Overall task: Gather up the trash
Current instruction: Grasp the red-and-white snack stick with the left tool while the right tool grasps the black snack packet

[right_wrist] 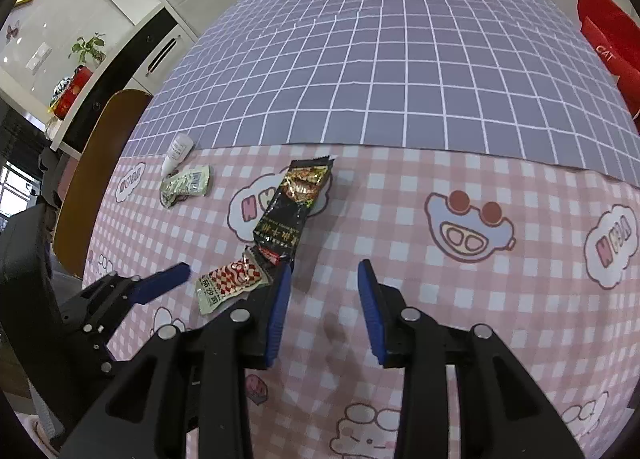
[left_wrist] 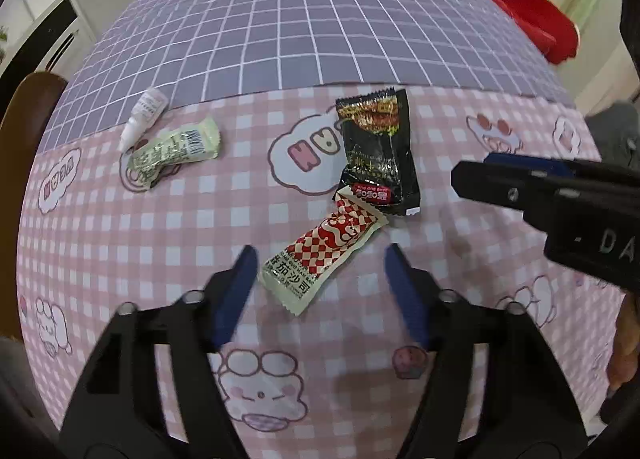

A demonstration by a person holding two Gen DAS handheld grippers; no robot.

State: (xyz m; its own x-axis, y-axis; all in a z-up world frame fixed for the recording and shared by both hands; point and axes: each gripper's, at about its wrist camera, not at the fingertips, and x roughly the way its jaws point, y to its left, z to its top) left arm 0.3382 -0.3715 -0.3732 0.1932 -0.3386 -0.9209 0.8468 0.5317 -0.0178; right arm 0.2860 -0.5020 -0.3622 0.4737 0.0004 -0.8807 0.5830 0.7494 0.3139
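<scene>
Far to the left of my left jaws, and well beyond them, lie a small white dropper bottle and, touching it, a crumpled pale green wrapper. Neither of my grippers is near these two.

Next comes my left gripper. Its jaws stand at a middle width, with nothing pressed between the blue pads. The red-and-white checkered sauce sachet lies flat on the pink checked tablecloth, and its near end reaches into the gap between my left fingertips. Its long axis runs slanted, from this near end away and to the right, so it crosses the gap at an angle and is not parallel to the pads. This is the relation that matters: I judge that the left hand is the nearer one for this sachet, and that I need to go down and maybe roll the wrist a little so the pads meet its long edges.

The far end of the sachet touches a black noodle seasoning packet, which lies further ahead and slightly right of my left jaws, with its long axis pointing nearly straight away.

On the right is my right gripper. Its jaws are rather narrow and empty. The black packet ends just beside the tip of the left finger, outside the gap; between the pads I see only bare cloth.
</scene>
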